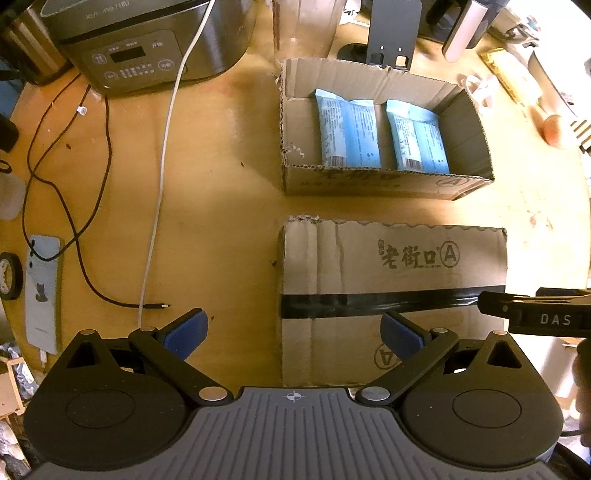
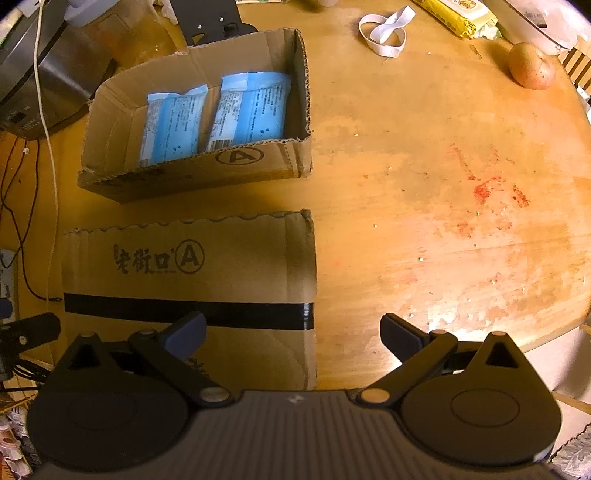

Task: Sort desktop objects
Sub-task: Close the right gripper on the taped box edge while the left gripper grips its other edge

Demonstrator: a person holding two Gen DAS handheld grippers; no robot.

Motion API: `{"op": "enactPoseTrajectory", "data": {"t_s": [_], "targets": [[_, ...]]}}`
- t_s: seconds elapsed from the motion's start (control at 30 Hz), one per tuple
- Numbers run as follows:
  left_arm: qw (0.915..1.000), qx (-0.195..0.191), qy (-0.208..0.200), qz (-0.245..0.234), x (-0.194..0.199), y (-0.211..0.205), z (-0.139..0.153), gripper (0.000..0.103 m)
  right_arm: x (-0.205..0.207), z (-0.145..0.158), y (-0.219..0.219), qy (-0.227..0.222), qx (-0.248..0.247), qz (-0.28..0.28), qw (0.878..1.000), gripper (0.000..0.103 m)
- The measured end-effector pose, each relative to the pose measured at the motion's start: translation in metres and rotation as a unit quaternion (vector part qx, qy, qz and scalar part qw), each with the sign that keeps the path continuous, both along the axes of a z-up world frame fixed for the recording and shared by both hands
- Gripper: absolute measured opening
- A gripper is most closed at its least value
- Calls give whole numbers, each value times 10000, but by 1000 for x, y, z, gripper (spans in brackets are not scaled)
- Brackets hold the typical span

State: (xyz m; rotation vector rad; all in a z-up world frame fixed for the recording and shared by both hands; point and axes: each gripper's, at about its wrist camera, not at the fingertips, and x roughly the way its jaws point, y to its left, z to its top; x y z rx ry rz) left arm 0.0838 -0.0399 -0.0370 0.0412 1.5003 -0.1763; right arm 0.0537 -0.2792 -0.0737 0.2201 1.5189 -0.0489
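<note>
An open cardboard box [image 1: 291, 125] [image 2: 110, 122] holds two blue packets [image 1: 349, 131] [image 2: 251, 110], side by side. In front of it lies a flat cardboard piece [image 1: 391, 266] [image 2: 192, 266] with a black tape stripe. My left gripper [image 1: 293, 334] is open and empty, hovering over the near left part of that cardboard. My right gripper [image 2: 293, 334] is open and empty, over the cardboard's near right edge. The right gripper's side also shows in the left wrist view [image 1: 535, 314].
A rice cooker [image 1: 147, 40] stands at the far left with a white cable [image 1: 162, 177] and a dark cable [image 1: 74, 221] trailing. A phone [image 1: 42, 295] and a tape roll [image 1: 9, 275] lie left. An apple [image 2: 532, 66], a white band [image 2: 386, 31] and a yellow pack [image 2: 458, 14] lie far right.
</note>
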Motion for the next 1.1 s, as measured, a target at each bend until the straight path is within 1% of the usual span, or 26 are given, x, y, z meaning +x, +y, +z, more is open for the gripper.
{"op": "enactPoseTrajectory", "data": {"t_s": [0.17, 0.53, 0.63, 0.73, 0.83, 0.9, 1.0, 1.07, 1.1], "targets": [[9999, -172, 6, -15, -1, 5, -7, 103, -1, -6, -4, -25, 202, -15, 9998, 103], [9950, -996, 61, 67, -4, 32, -30, 102, -6, -26, -28, -223, 1143, -180, 9930, 103], [9924, -1226, 60, 5, -4, 39, -39, 102, -8, -33, -35, -272, 1411, -196, 9894, 103], [9894, -1450, 48, -24, -3, 45, -47, 102, -9, -38, -41, -351, 1649, -110, 9856, 101], [9835, -1808, 72, 60, -1, 53, -56, 102, -11, -42, -46, -393, 1853, -57, 9819, 100], [9805, -1962, 81, 73, 2, 57, -60, 102, -12, -44, -49, -406, 1945, -61, 9800, 97], [9771, -2124, 122, 75, 6, 62, -66, 83, -13, -48, -53, -434, 2109, -100, 9765, 94], [9757, -2183, 167, 91, 9, 64, -70, 82, -13, -50, -54, -410, 2097, -107, 9769, 92], [9752, -2202, 204, 91, 10, 65, -72, 78, -14, -51, -54, -403, 2084, -107, 9771, 89]]}}
